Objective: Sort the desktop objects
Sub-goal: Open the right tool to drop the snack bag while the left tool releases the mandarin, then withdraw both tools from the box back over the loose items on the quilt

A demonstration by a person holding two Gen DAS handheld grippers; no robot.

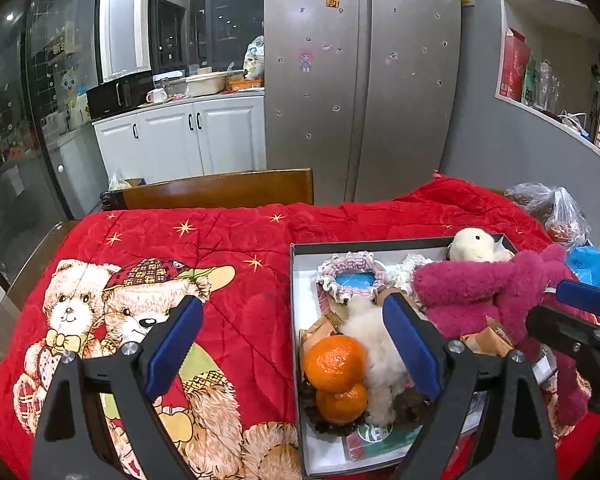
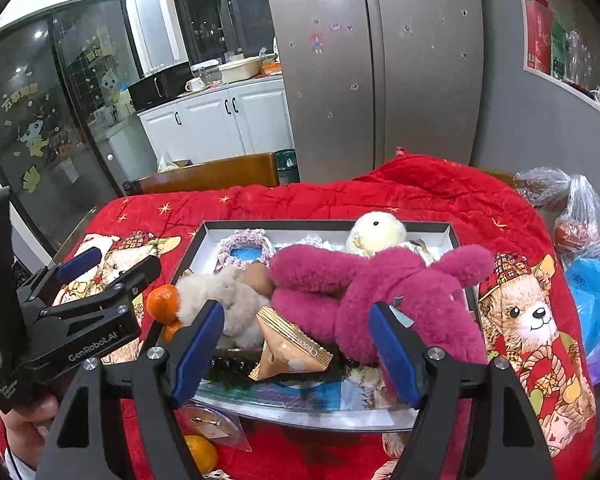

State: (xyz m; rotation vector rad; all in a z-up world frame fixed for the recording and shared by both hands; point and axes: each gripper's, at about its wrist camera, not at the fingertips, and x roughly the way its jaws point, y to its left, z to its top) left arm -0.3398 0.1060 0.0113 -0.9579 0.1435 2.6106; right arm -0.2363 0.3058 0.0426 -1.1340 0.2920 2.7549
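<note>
Kitchen stuff is filling the background for us: a big steel fridge (image 1: 360, 80), white cabinets (image 1: 188, 140), and a red teddy-bear blanket (image 1: 180, 248) covering the table.

From the left wrist view, we're seeing the left gripper (image 1: 296, 336) hanging with its blue pads spread wide and nothing between them, one pad over the blanket and one over the shallow box (image 1: 296, 280). Inside the box we're spotting two oranges (image 1: 336, 364) stacked at the near left, a fluffy white toy (image 1: 376, 344) beside them, a pink knitted ring (image 1: 352, 276) farther back, a cream chick plush (image 1: 476, 244) in the far corner and a magenta plush (image 1: 472, 300) sprawling over the right side. The right gripper's tip is poking in from the right edge.

From the right wrist view, we're getting the right gripper (image 2: 296, 340) also standing wide apart and gripping nothing, hovering over the box's near edge. This side is showing things the other misses: a gold triangular snack packet (image 2: 288, 352), another orange (image 2: 202, 452) lying outside the box on the blanket, and a hand (image 2: 28, 428) holding the left gripper (image 2: 108, 264) at the left.
</note>
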